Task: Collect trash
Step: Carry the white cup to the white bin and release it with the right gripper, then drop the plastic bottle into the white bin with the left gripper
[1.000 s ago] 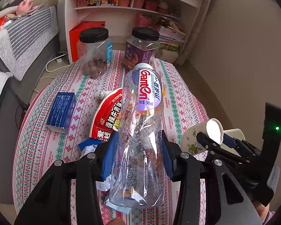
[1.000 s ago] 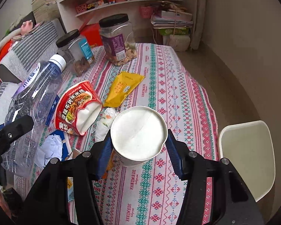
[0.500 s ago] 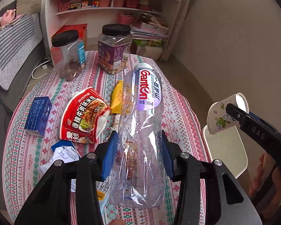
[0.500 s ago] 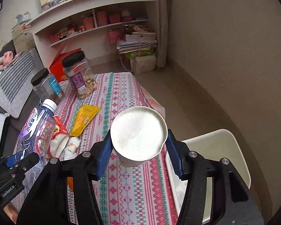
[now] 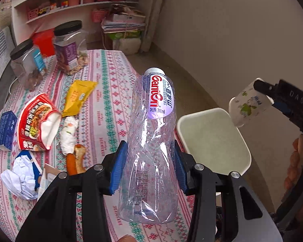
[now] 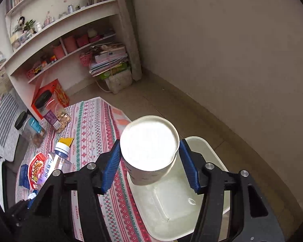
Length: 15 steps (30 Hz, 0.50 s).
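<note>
My left gripper is shut on a clear, crumpled Ganten plastic bottle, held upright above the table's right edge. My right gripper is shut on a white paper cup with a green leaf print, held over a white bin that stands on the floor beside the table. The cup and the bin also show in the left wrist view. The bottle shows at the left in the right wrist view.
On the patterned tablecloth lie a red noodle bowl, a yellow packet, a blue box, crumpled paper, a wrapper and two black-lidded jars. A shelf unit and a wall stand behind.
Both grippers have swung right, away from the table's middle. The right gripper with the cup has moved from above the tablecloth to above the white bin. The bottle now hangs near the bin.
</note>
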Tool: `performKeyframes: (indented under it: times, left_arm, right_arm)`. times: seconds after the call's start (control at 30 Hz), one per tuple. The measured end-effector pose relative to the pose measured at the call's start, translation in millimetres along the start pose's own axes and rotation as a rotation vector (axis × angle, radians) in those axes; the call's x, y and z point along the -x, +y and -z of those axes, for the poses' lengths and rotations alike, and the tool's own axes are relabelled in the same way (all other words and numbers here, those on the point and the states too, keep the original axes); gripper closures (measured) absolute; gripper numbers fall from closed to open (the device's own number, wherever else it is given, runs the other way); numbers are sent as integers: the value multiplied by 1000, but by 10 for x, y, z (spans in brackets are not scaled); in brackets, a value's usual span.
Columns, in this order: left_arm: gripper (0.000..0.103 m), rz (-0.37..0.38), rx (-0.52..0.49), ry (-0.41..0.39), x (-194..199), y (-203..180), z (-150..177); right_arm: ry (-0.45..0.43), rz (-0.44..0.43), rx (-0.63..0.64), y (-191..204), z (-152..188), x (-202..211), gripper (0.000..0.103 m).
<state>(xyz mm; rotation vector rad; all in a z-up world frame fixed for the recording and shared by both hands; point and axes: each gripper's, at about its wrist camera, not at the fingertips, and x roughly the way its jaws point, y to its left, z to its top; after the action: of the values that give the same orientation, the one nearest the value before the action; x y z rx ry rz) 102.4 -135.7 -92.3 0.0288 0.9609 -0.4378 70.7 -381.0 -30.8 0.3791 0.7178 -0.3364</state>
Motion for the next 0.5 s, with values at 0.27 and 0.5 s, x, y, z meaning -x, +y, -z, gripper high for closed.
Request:
performKeyframes:
  times: [0.27,0.5]
  left_arm:
    - [59,47,-85,54,-247,-635,49]
    - [58,81,-135,73,-438,-1082,-24]
  right_arm:
    - [-70,23,-134,-465,-131,193,20]
    - [-86,30,-165,-591,-139,249,17]
